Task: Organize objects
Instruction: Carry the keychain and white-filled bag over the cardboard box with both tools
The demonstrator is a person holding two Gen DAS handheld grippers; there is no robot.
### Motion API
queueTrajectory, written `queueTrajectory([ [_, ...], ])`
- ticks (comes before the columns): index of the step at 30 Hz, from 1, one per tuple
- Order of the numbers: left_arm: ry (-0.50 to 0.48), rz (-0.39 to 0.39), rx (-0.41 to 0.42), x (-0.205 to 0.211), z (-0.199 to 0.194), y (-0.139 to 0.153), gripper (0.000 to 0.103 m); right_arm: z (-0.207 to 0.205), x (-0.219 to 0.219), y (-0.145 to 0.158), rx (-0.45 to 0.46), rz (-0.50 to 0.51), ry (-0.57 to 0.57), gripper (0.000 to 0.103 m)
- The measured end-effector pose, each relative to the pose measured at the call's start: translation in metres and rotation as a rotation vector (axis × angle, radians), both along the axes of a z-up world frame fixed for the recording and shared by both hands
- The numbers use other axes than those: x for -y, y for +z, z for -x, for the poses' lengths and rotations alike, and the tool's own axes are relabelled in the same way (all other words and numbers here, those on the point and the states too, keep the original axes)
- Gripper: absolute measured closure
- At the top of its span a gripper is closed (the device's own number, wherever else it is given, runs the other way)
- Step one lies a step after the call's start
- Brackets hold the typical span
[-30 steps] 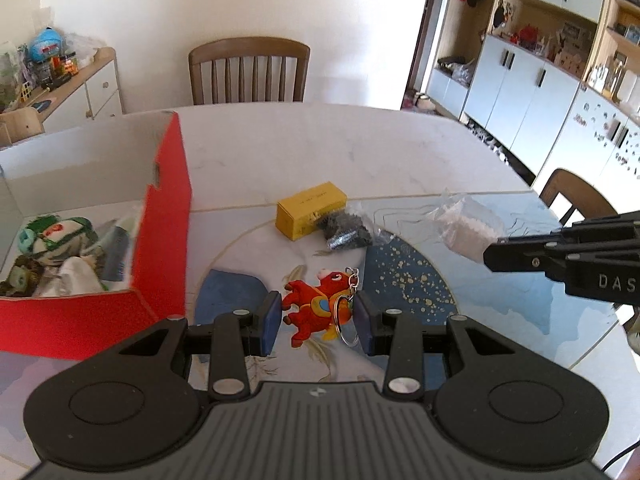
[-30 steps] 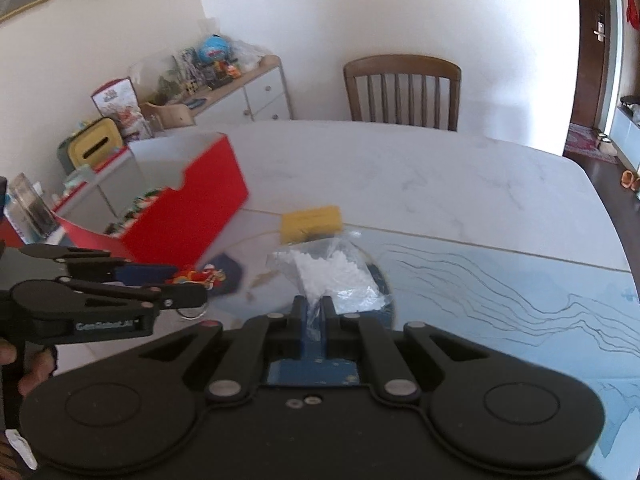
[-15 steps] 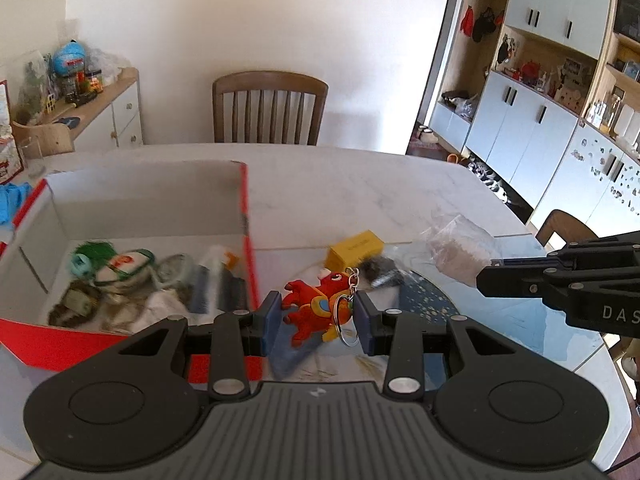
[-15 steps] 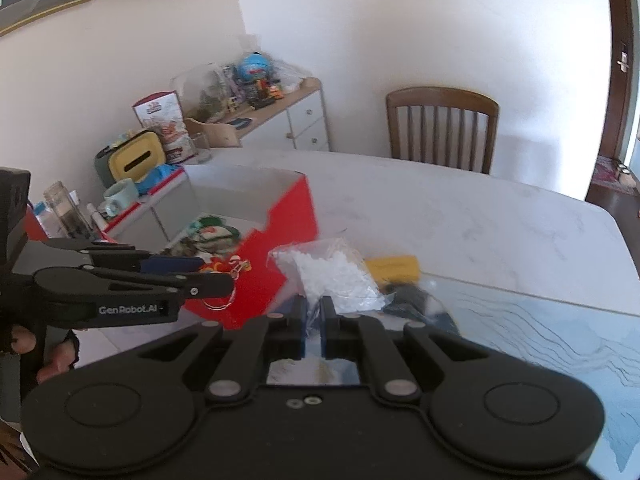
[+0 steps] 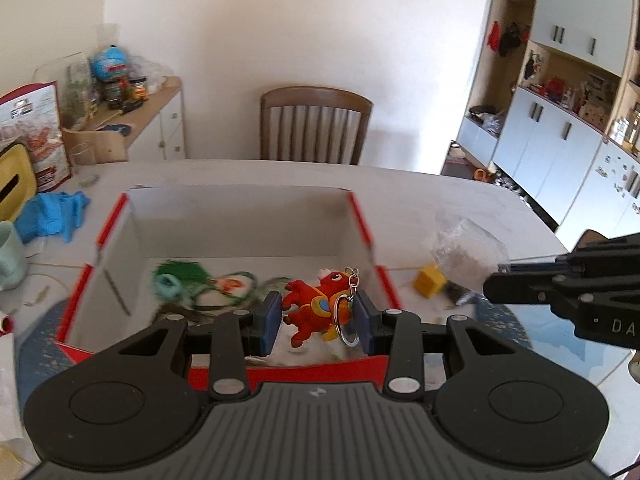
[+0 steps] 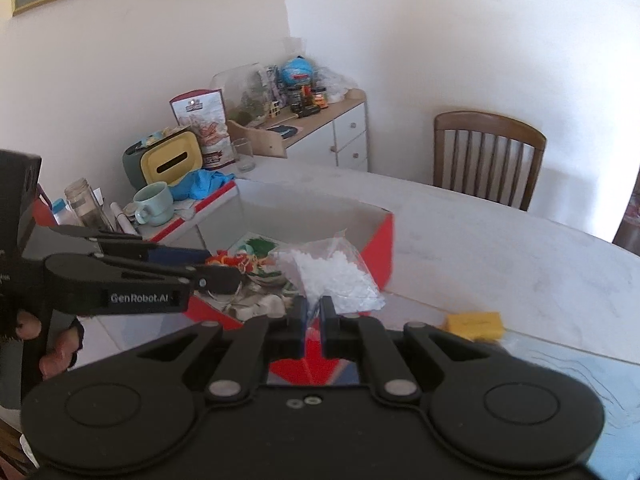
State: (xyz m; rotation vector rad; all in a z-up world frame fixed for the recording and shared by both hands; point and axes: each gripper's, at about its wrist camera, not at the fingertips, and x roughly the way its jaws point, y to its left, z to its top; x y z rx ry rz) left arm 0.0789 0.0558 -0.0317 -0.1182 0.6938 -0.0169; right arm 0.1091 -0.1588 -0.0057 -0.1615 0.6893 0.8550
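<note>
My left gripper (image 5: 318, 322) is shut on a red cartoon keychain (image 5: 316, 306) and holds it above the near part of the open red box (image 5: 362, 220), which has several small items inside. My right gripper (image 6: 313, 312) is shut on a clear bag of white pellets (image 6: 334, 274) and holds it over the box's right wall (image 6: 384, 248). In the left wrist view the bag (image 5: 466, 250) hangs to the right of the box. A yellow block (image 5: 429, 280) and a dark small bag (image 5: 456, 292) lie on the table right of the box.
A wooden chair (image 5: 316, 126) stands behind the marble table (image 5: 420, 188). A blue cloth (image 5: 52, 212), mint mug (image 6: 154, 204), yellow tissue box (image 6: 172, 160) and glass (image 6: 243, 155) crowd the table's left side. A sideboard (image 6: 328, 128) with clutter stands by the wall.
Both grippers moved left and rose with their loads. The keychain went from over the mat to over the red box. The pellet bag came to the box's right wall.
</note>
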Motion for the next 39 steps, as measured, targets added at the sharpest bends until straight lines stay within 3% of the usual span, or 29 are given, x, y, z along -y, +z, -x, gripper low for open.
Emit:
queueTrajectory([
  [6, 0.034, -0.025, -0.001, -0.04, -0.011, -0.003, 0.065, -0.004, -0.041, -0.01, -0.004, 0.04, 0.024, 0.098],
  [15, 0.065, -0.052, -0.047, -0.089, -0.065, -0.019, 0.065, -0.013, -0.094, -0.027, 0.007, 0.115, 0.044, 0.098],
  [26, 0.042, -0.117, -0.155, -0.103, -0.125, -0.056, 0.065, -0.037, -0.135, -0.057, -0.023, 0.191, 0.026, 0.098],
  [39, 0.031, -0.097, -0.338, -0.109, -0.153, -0.09, 0.065, -0.05, -0.159, -0.085, -0.082, 0.262, 0.028, 0.098],
])
